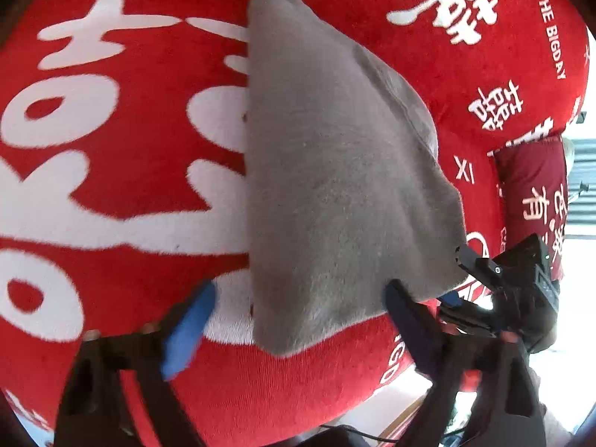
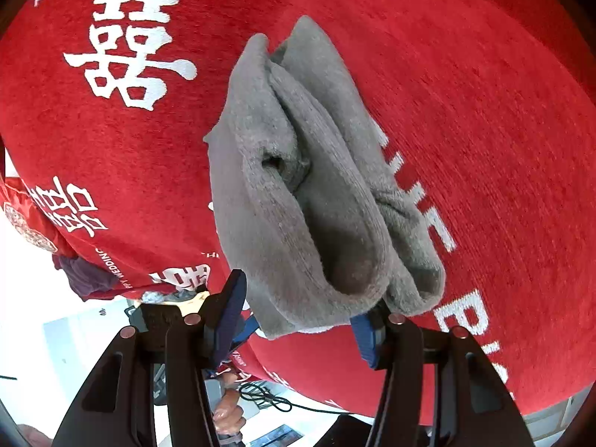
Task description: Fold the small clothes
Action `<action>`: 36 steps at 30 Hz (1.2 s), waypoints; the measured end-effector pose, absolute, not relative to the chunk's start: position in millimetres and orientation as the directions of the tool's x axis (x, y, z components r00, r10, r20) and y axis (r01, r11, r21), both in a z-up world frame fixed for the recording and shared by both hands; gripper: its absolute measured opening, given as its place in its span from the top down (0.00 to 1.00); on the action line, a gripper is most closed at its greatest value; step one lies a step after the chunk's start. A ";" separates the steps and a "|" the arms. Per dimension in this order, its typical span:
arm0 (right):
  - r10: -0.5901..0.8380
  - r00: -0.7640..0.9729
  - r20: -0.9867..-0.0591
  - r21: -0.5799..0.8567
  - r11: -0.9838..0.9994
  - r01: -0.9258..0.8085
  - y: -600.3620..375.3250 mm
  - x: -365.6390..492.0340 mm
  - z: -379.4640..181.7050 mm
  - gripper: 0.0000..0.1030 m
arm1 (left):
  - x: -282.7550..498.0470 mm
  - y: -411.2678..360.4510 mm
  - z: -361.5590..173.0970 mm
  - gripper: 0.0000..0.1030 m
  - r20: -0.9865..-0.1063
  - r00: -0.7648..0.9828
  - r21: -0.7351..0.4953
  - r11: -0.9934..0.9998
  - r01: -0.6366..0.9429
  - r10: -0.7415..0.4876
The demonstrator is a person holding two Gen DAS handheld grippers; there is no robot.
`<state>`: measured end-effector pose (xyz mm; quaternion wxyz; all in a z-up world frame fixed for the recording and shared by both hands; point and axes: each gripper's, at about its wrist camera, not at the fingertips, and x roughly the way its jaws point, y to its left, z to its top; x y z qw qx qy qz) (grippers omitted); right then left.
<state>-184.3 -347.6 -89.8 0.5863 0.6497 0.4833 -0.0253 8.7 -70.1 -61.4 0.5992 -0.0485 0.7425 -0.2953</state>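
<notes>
A small grey fleecy garment (image 1: 335, 171) lies folded on a red blanket (image 1: 123, 186) with white characters. In the left wrist view my left gripper (image 1: 298, 320) is open, its blue-padded fingers either side of the garment's near edge, not closed on it. In the right wrist view the same garment (image 2: 298, 186) shows its stacked folded layers. My right gripper (image 2: 301, 316) is open, its fingers straddling the near end of the folds. The right gripper also shows in the left wrist view (image 1: 503, 283) at the garment's right corner.
The red blanket (image 2: 484, 149) covers the whole work surface and drops off at the near edge. Below it are a pale floor (image 2: 56, 335), a black cable (image 2: 268, 398) and a dark red cloth (image 2: 89, 279) hanging at the left.
</notes>
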 end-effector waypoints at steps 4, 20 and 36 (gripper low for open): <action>0.576 0.491 -0.653 0.698 0.208 0.685 -348.4 -180.3 -89.7 0.89 | 12.3 -74.7 -74.1 0.69 -0.844 -0.335 -0.513 0.815 0.270 -0.420; 0.520 0.346 -0.781 0.577 0.390 0.717 -323.0 -210.4 -98.5 0.92 | 3.7 -53.3 -69.5 0.81 -0.849 -0.355 -0.521 0.735 0.434 -0.392; 0.430 0.363 -0.827 0.560 0.563 0.608 -360.1 -168.8 -22.3 0.55 | 13.3 -50.2 -31.2 0.48 -0.919 -0.191 -0.394 0.800 0.453 -0.344</action>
